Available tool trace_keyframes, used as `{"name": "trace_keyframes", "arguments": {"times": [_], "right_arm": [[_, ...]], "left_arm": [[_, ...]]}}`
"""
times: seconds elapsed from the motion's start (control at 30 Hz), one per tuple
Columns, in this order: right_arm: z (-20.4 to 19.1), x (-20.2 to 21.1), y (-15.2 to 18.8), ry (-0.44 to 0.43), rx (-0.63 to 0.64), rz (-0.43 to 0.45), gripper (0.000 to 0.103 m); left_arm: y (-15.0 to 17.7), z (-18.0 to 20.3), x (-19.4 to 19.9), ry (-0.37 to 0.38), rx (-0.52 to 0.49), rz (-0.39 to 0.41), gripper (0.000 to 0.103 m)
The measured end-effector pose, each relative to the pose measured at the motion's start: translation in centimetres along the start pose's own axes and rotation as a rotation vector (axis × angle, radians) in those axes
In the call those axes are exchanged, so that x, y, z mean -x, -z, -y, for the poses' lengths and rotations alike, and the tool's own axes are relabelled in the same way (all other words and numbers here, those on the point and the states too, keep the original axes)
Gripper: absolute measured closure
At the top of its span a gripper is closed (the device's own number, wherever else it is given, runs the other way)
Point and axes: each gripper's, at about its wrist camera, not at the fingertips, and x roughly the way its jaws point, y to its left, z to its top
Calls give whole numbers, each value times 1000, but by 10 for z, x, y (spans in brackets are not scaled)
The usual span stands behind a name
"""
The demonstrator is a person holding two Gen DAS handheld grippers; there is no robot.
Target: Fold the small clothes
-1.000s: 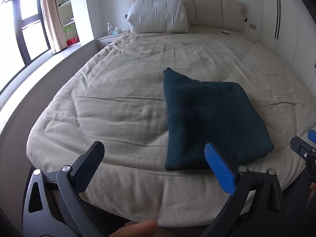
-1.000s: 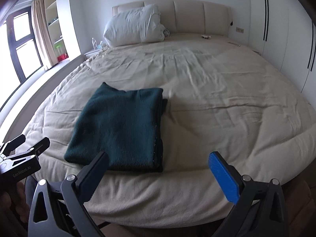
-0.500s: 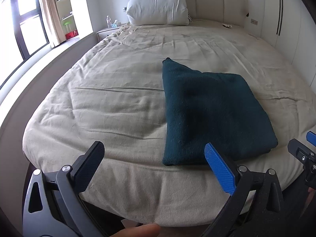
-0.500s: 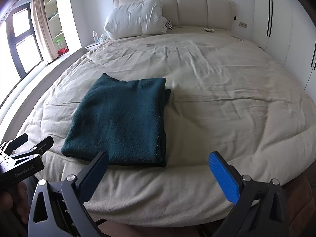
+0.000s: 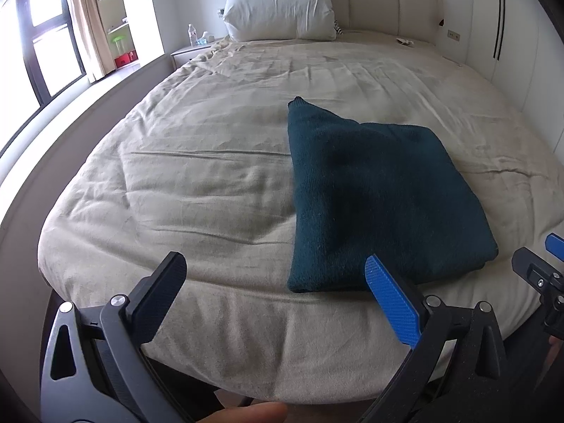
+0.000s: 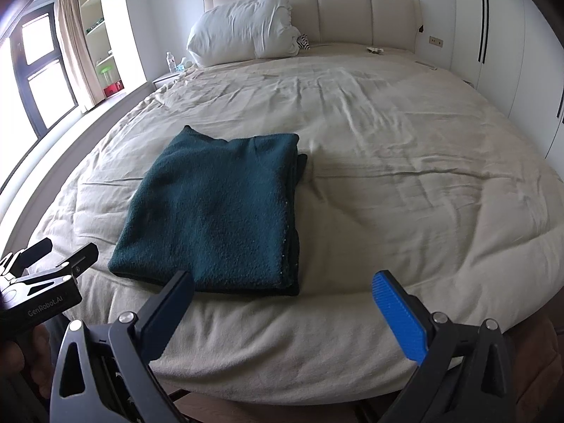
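Observation:
A dark green knit garment [image 5: 373,190] [image 6: 218,211] lies folded into a flat rectangle near the foot of the beige bed [image 5: 197,162] [image 6: 405,162]. My left gripper [image 5: 275,268] hovers open just short of the bed's near edge, left of the garment's front corner, holding nothing. My right gripper [image 6: 285,289] is open too, empty, in front of the garment's right front corner. Each gripper shows at the side of the other's view: the right one [image 5: 543,264] and the left one [image 6: 49,261].
A white pillow [image 5: 278,7] [image 6: 243,28] leans on the padded headboard [image 6: 352,10]. A nightstand with a water bottle [image 5: 191,34] stands left of the bed, with a window and curtain beyond. White wardrobe doors [image 6: 500,46] line the right wall.
Both grippers have shifted a little closer to and higher over the bed, so the garment sits slightly larger and lower in view. The garment itself has not moved, and both grippers stay open.

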Motion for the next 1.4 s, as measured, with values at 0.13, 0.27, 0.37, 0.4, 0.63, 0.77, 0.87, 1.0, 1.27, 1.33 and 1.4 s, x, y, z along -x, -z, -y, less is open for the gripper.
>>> {"name": "trace_keyframes", "arguments": {"times": [0.13, 0.27, 0.37, 0.4, 0.63, 0.77, 0.87, 1.0, 1.27, 1.33, 1.4], "right_arm": [[0, 0, 0, 1, 1, 0, 0], [0, -1, 0, 0, 0, -1, 0], [0, -1, 0, 0, 0, -2, 0], [0, -1, 1, -1, 0, -2, 0], [0, -2, 1, -1, 0, -2, 0], [0, -2, 1, -1, 1, -2, 0], [0, -2, 1, -2, 1, -3, 0], [0, -3, 1, -2, 0, -3, 0], [1, -2, 0, -3, 0, -3, 0], [1, -2, 0, -3, 1, -4, 0], [1, -2, 0, -3, 0, -3, 0]], "left_arm": [[1, 0, -1, 0, 0, -2, 0], [1, 0, -2, 2, 0, -5, 0], [2, 0, -3, 2, 1, -7, 0], [2, 0, -3, 3, 1, -9, 0], [2, 0, -5, 9, -3, -15, 0], [2, 0, -7, 15, 0, -19, 0], [2, -1, -7, 16, 3, -23, 0], [2, -1, -8, 16, 3, -23, 0], [2, -2, -7, 18, 5, -22, 0], [2, -1, -7, 16, 3, -23, 0], [2, -1, -8, 17, 3, -24, 0]]}}
